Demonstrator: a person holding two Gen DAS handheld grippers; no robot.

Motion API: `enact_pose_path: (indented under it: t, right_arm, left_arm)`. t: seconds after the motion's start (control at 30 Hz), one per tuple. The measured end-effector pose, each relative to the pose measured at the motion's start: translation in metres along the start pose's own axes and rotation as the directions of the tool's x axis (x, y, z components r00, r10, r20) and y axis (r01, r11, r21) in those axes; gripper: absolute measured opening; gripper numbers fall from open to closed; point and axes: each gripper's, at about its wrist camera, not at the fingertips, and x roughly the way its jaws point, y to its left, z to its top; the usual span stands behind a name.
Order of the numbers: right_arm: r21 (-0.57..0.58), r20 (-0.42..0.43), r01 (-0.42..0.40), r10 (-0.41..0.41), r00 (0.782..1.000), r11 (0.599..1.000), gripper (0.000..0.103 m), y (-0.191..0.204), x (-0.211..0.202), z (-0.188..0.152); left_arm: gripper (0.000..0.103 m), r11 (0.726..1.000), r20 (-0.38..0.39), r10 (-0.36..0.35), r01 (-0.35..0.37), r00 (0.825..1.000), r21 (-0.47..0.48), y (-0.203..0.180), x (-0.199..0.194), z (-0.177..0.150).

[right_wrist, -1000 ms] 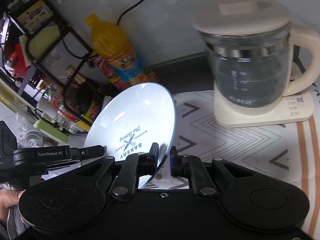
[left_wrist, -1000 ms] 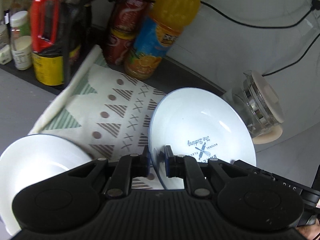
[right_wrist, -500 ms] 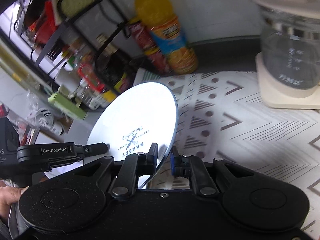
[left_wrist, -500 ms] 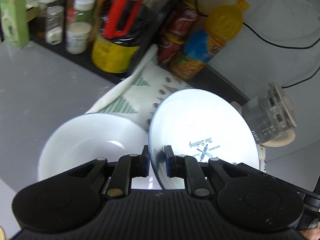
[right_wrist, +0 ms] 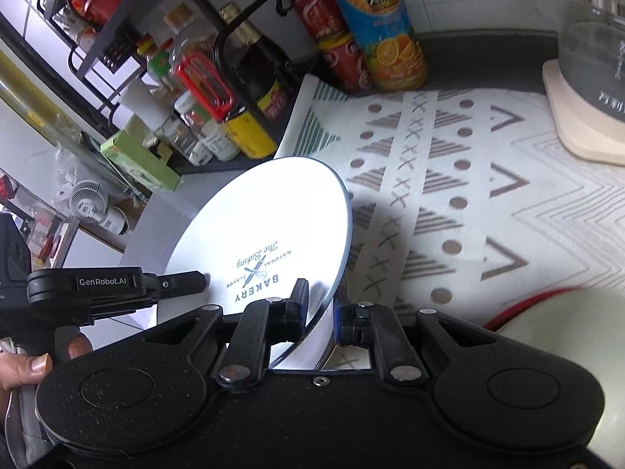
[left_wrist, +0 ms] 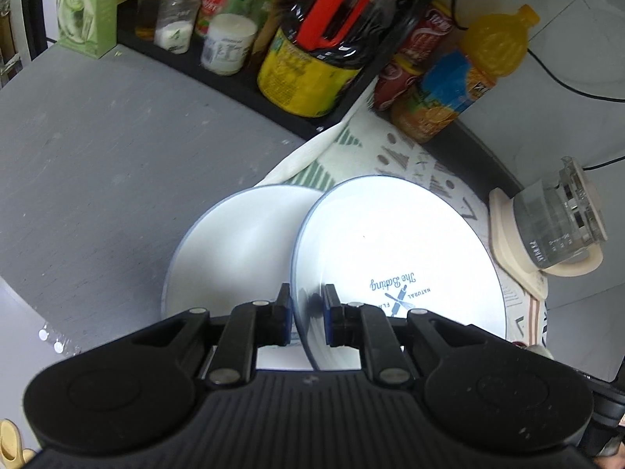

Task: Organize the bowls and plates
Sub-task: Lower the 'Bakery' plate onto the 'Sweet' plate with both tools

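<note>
Two grippers, plate rim hidden

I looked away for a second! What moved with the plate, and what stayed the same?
Both grippers carried the printed plate sideways, off the patterned cloth and toward the white bowl on the grey counter; the kettle slid away to the edge of view. Unchanged: the left gripper and right gripper still pinch the plate's rim, and it stays tilted.
</note>
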Motion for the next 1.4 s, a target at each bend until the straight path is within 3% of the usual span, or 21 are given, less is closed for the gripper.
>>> enact_pose_path:
  t: [0.73, 1.4]
  right_arm:
    - [0.172, 0.067, 0.106, -0.119, 0.991, 0.979, 0.012, 0.034, 0.028, -0.054]
    - [0.292, 0.071, 0.190, -0.220, 0.973, 0.937, 0.011, 0.042, 0.043, -0.063]
  left_arm:
    - [0.016, 0.987, -0.120, -0.013, 0.032, 0.993, 0.159, 0.044, 0.026, 0.006]
    - [0.016, 0.968, -0.188, -0.016, 0.062, 0.982, 0.243, 0.047, 0.041, 0.021]
